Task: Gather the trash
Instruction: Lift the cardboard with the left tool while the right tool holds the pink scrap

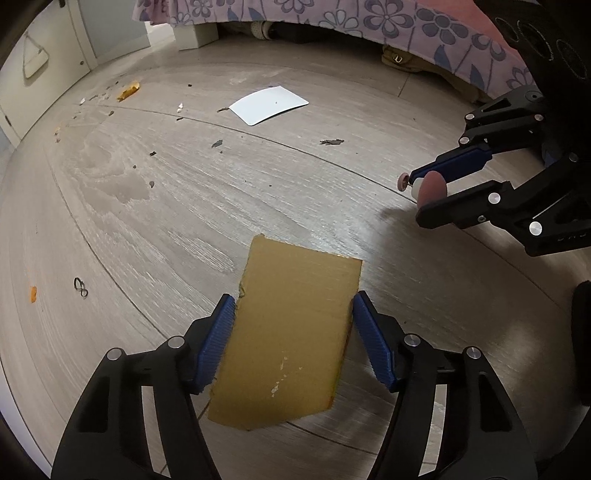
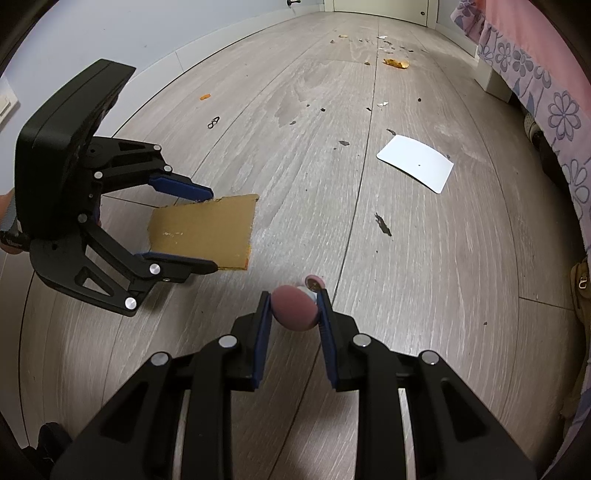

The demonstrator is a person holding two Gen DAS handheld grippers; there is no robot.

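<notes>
My left gripper (image 1: 293, 314) is shut on a torn piece of brown cardboard (image 1: 291, 332) and holds it flat above the grey wood floor; both also show in the right wrist view, the gripper (image 2: 214, 230) and the cardboard (image 2: 207, 230). My right gripper (image 2: 293, 299) is shut on a small pink and white object (image 2: 295, 308) with a round pink end; it shows in the left wrist view (image 1: 430, 186) at the right. A white card (image 1: 267, 104) lies on the floor further off, and it shows in the right wrist view (image 2: 415, 162).
Small dark scraps (image 1: 331, 141), an orange wrapper (image 1: 128, 90), an orange bit (image 1: 33, 294) and a black loop (image 1: 80, 287) lie scattered on the floor. A wet stain (image 1: 125, 184) marks the boards. A bed with a flowered cover (image 1: 369, 18) runs along the far side, a white cabinet (image 1: 44, 62) at the left.
</notes>
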